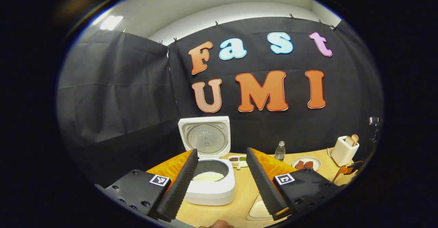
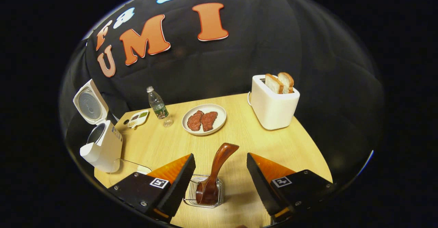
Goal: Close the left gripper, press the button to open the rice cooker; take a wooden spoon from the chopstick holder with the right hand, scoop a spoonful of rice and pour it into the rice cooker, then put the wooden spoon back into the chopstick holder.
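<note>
Rice cooker [image 1: 208,173] lid is up, so the button press looks done. White rice is visible in the inner pot, which suggests the scoop-and-pour is done too, though that can't be confirmed from here.

Left gripper [image 1: 221,183]: fingers spread wide, holding nothing, with the cooker between them at 12 o'clock. In the same view a shallow dish [image 1: 259,210] sits low on the table [image 1: 239,200] at about 5 o'clock, partly behind the finger on that side; contents hard to read.

Right gripper [image 2: 220,180]: fingers spread apart, nothing pinched. The wooden spoon [image 2: 216,173] stands bowl-down in the wire chopstick holder [image 2: 204,194] between the fingers, handle leaning toward 1 o'clock. Neither finger touches it.

Judgement: either the spoon is just back in the holder and the task is essentially finished, or the pick is about to start. The rice in the pot favours finished. Steps left if so: 0, only backing both grippers clear.

Cooker in the right gripper view sits at 9 o'clock, well apart from the holder.
</note>
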Motion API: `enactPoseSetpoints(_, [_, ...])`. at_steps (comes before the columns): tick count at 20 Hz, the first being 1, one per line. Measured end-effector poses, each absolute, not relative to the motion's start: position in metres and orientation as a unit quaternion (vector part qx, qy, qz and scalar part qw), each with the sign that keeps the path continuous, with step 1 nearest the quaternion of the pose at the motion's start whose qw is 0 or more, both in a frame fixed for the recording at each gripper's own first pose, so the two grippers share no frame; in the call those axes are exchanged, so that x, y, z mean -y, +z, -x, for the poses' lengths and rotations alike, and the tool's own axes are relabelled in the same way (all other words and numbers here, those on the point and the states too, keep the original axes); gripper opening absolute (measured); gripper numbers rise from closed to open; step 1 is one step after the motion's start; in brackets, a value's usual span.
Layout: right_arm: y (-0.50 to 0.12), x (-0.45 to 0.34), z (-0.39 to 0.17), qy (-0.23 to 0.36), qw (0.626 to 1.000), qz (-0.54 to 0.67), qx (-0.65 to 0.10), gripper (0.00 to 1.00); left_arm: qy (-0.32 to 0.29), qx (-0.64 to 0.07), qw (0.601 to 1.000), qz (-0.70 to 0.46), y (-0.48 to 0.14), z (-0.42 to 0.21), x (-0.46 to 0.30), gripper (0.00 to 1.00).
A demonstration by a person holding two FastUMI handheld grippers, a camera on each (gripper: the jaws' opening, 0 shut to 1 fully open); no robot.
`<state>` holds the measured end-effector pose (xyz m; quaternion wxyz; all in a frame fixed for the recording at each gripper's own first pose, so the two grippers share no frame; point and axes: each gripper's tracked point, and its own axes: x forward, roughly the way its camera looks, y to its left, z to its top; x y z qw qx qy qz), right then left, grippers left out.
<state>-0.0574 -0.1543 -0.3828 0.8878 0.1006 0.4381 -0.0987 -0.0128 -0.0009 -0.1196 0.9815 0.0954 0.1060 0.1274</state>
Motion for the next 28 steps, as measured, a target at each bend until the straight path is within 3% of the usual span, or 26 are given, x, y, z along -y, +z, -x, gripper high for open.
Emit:
enactPoseSetpoints(4, [-0.413, 0.151, 0.049, -0.096, 0.866, -0.122, -0.476, 0.92, 0.138, -0.116, 0.978, -0.104, -0.125, 0.019, 0.004, 0.96])
enactPoseSetpoints(5, [-0.42, 0.148, 0.046, -0.096, 0.859, -0.133, -0.484, 0.86, 0.14, -0.118, 0.978, -0.105, -0.126, 0.021, 0.005, 0.89])
enactPoseSetpoints(6, [-0.427, 0.146, 0.045, -0.097, 0.853, -0.144, -0.493, 0.83, 0.141, -0.118, 0.977, -0.106, -0.128, 0.025, 0.007, 0.89])
enactPoseSetpoints(8, [-0.438, 0.144, 0.044, -0.104, 0.841, -0.165, -0.504, 0.71, 0.146, -0.122, 0.976, -0.105, -0.129, 0.03, 0.01, 0.9])
enactPoseSetpoints(9, [-0.44, 0.144, 0.043, -0.11, 0.839, -0.171, -0.505, 0.58, 0.147, -0.123, 0.976, -0.105, -0.129, 0.031, 0.011, 0.93])
enactPoseSetpoints(10, [-0.443, 0.143, 0.042, -0.112, 0.837, -0.174, -0.506, 0.56, 0.149, -0.124, 0.975, -0.106, -0.129, 0.031, 0.012, 0.97])
enactPoseSetpoints(11, [-0.446, 0.141, 0.042, -0.113, 0.835, -0.177, -0.508, 0.42, 0.149, -0.124, 0.975, -0.106, -0.13, 0.032, 0.012, 1.0])
enactPoseSetpoints(12, [-0.447, 0.137, 0.046, -0.111, 0.831, -0.187, -0.512, 0.41, 0.149, -0.125, 0.975, -0.107, -0.13, 0.032, 0.013, 1.0])
enactPoseSetpoints(13, [-0.448, 0.135, 0.045, -0.112, 0.829, -0.2, -0.511, 0.31, 0.148, -0.126, 0.975, -0.107, -0.132, 0.033, 0.014, 1.0])
enactPoseSetpoints(15, [-0.443, 0.132, 0.046, -0.112, 0.826, -0.218, -0.508, 0.23, 0.148, -0.127, 0.975, -0.109, -0.135, 0.031, 0.014, 1.0])
enactPoseSetpoints(18, [-0.431, 0.135, 0.059, -0.129, 0.828, -0.236, -0.491, 0.19, 0.144, -0.124, 0.977, -0.102, -0.137, 0.028, 0.015, 0.96])
enactPoseSetpoints(19, [-0.429, 0.134, 0.059, -0.133, 0.832, -0.241, -0.481, 0.19, 0.142, -0.123, 0.977, -0.098, -0.139, 0.026, 0.014, 1.0])
enactPoseSetpoints(20, [-0.426, 0.134, 0.064, -0.136, 0.836, -0.244, -0.472, 0.19, 0.138, -0.123, 0.978, -0.095, -0.139, 0.024, 0.014, 0.96])
enactPoseSetpoints(21, [-0.422, 0.135, 0.069, -0.144, 0.839, -0.248, -0.462, 0.14, 0.136, -0.121, 0.979, -0.094, -0.14, 0.023, 0.013, 0.96])
enactPoseSetpoints(22, [-0.419, 0.135, 0.072, -0.148, 0.84, -0.256, -0.455, 0.17, 0.131, -0.121, 0.98, -0.092, -0.141, 0.019, 0.012, 1.0])
enactPoseSetpoints(23, [-0.415, 0.134, 0.076, -0.155, 0.841, -0.261, -0.448, 0.16, 0.126, -0.121, 0.98, -0.091, -0.143, 0.018, 0.012, 0.96])
enactPoseSetpoints(28, [-0.388, 0.136, 0.083, -0.186, 0.863, -0.258, -0.391, 0.15, 0.101, -0.118, 0.984, -0.085, -0.144, 0.007, 0.001, 0.96])
